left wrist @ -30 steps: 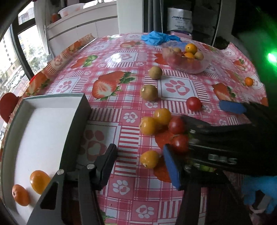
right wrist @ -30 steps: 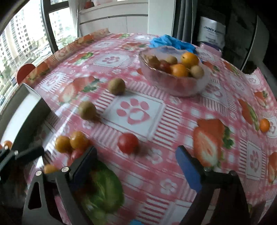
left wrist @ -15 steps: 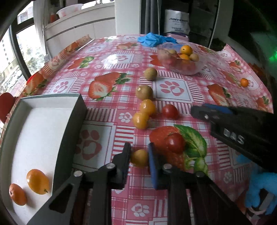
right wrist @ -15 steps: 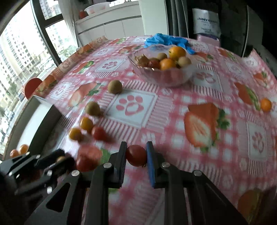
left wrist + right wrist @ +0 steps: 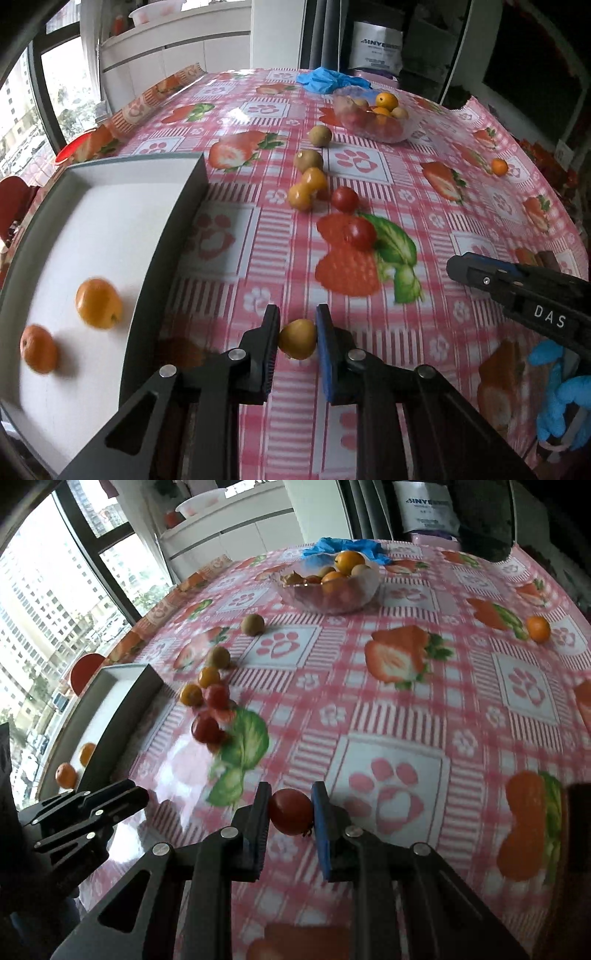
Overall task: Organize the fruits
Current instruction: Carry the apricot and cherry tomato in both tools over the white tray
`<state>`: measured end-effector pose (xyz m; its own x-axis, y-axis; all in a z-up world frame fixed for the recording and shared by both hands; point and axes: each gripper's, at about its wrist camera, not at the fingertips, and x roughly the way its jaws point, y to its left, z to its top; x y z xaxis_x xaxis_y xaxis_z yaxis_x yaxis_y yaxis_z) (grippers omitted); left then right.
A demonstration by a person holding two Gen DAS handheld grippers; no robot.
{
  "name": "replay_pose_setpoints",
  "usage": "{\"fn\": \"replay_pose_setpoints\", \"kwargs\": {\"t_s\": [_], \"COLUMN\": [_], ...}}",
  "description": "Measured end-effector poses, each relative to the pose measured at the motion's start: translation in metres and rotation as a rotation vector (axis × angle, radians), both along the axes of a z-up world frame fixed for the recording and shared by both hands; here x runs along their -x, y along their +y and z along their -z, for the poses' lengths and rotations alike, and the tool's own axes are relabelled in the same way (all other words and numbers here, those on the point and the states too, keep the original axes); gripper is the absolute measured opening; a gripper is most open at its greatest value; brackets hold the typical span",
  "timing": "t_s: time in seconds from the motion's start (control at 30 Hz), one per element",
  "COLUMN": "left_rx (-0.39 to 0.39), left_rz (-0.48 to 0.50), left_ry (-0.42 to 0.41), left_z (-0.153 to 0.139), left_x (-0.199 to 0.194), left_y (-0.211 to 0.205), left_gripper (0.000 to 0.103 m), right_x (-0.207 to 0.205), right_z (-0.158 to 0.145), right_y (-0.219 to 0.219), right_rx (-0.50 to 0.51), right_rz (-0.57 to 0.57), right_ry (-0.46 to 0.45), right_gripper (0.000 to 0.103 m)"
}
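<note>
My left gripper (image 5: 297, 338) is shut on a small yellow-orange fruit (image 5: 298, 339), held above the tablecloth just right of the grey tray (image 5: 177, 221). Two oranges (image 5: 98, 303) lie in the tray. My right gripper (image 5: 290, 812) is shut on a red cherry tomato (image 5: 291, 811), held above the table near its front. Loose on the cloth are two yellow fruits (image 5: 306, 188), two red tomatoes (image 5: 359, 233) and two kiwis (image 5: 308, 159). A clear bowl (image 5: 330, 590) of mixed fruit stands at the back.
A lone orange (image 5: 538, 628) lies at the far right of the table. A blue glove (image 5: 345, 547) lies behind the bowl. The right gripper's body (image 5: 524, 291) shows at the right of the left wrist view. A red chair (image 5: 86, 668) stands beyond the tray.
Both grippers closed from open on their fruits and lifted them back from the cluster. The left one has moved toward the tray side.
</note>
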<state>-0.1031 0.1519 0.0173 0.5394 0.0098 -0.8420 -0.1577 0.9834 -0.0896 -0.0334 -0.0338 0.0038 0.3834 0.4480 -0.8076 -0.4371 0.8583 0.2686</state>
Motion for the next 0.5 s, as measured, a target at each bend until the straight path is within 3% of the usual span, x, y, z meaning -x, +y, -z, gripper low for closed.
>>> {"fn": "replay_pose_setpoints", "kwargs": {"t_s": [0.5], "left_rx": [0.028], "left_rz": [-0.009], "left_ry": [0.011], "left_z": [0.007], "left_x": [0.040], "left_y": [0.004], "left_gripper": [0.021], "right_x": [0.040], "right_z": [-0.005], "right_y": [-0.012], "right_rx": [0.003], "right_rz": [-0.001], "right_ry": [-0.008], "right_gripper": [0.024]}}
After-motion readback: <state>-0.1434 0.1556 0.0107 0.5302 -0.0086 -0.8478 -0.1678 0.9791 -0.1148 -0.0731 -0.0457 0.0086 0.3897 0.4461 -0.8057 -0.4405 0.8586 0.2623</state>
